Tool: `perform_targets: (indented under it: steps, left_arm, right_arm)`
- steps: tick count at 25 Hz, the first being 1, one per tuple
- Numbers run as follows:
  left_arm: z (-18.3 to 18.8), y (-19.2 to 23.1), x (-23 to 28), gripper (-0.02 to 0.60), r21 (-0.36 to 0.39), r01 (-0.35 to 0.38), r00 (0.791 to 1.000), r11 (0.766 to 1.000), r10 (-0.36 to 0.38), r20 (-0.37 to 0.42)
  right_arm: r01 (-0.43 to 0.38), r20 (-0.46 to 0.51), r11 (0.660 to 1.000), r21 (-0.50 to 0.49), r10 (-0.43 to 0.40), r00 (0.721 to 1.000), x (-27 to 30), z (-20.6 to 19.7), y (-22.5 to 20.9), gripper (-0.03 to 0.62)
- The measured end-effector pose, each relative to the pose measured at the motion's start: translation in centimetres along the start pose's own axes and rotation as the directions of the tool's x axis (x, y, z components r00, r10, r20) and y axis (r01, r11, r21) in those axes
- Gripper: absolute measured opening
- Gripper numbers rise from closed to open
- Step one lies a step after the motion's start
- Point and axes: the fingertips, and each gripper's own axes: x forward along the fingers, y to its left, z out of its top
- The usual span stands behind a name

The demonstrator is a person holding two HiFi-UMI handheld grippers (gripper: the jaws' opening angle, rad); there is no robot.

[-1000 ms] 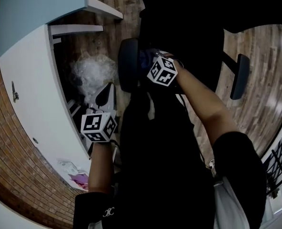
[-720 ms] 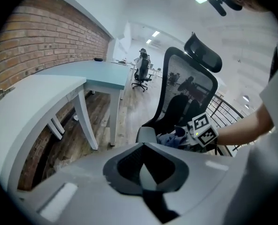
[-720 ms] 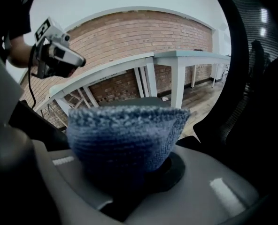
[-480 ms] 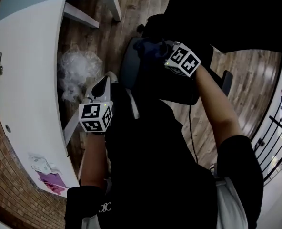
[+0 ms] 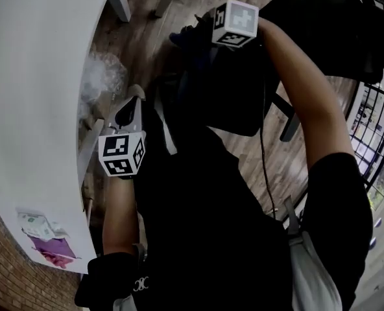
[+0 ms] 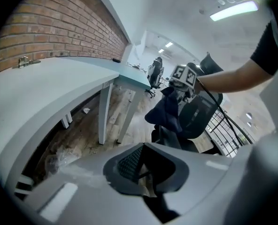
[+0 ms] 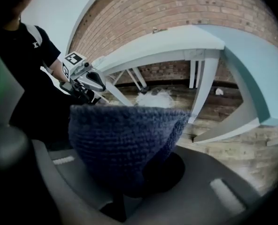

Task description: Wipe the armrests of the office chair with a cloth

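Two claws: the left claw (image 5: 128, 111), jaws together on nothing, hangs beside the bench (image 5: 36, 109). Farther out, the right claw (image 6: 171, 92) is clamped on the blue cloth (image 7: 125, 139), which dangles over the office chair (image 5: 237, 96), apart from its far armrest (image 5: 288, 127). So loose, the cloth may bunch or pull free under wiping pressure.

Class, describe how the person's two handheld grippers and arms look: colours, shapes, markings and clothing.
The left gripper and right gripper have pale grey moulded bodies. Each carries a white cube printed with black square markers. A thin black cable hangs below the right one. The person wears a black short-sleeved top with a small white logo.
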Motion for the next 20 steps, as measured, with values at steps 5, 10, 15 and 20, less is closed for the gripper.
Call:
perform_targets:
  steps: [5, 10, 15, 20]
  left_arm:
    - [-0.3, 2.3, 0.1, 0.006, -0.001, 0.015, 1.0, 1.0, -0.015, -0.006]
    - [-1.3, 4.8, 0.9, 0.006, -0.009, 0.015, 1.0, 1.0, -0.016, -0.019]
    - [-2.4, 6.0, 1.7, 0.006, -0.034, 0.018, 0.999, 0.999, -0.019, -0.037]
    - [-3.0, 6.1, 2.8, 0.006, -0.022, 0.027, 0.997, 0.999, -0.028, -0.065]
  right_arm:
    - [-0.206, -0.199, 0.977, 0.049, 0.212, 0.957, 3.8, 2.2, -2.3, 0.058]
    - [-0.274, -0.461, 0.961, 0.038, 0.26, 0.849, 8.3, -0.4, -3.4, 0.058]
    - [-0.343, -0.576, 0.933, 0.109, 0.34, 0.743, 11.7, -3.5, -3.1, 0.058]
    - [-0.379, -0.667, 0.913, 0.153, 0.378, 0.642, 13.8, -6.5, -3.1, 0.057]
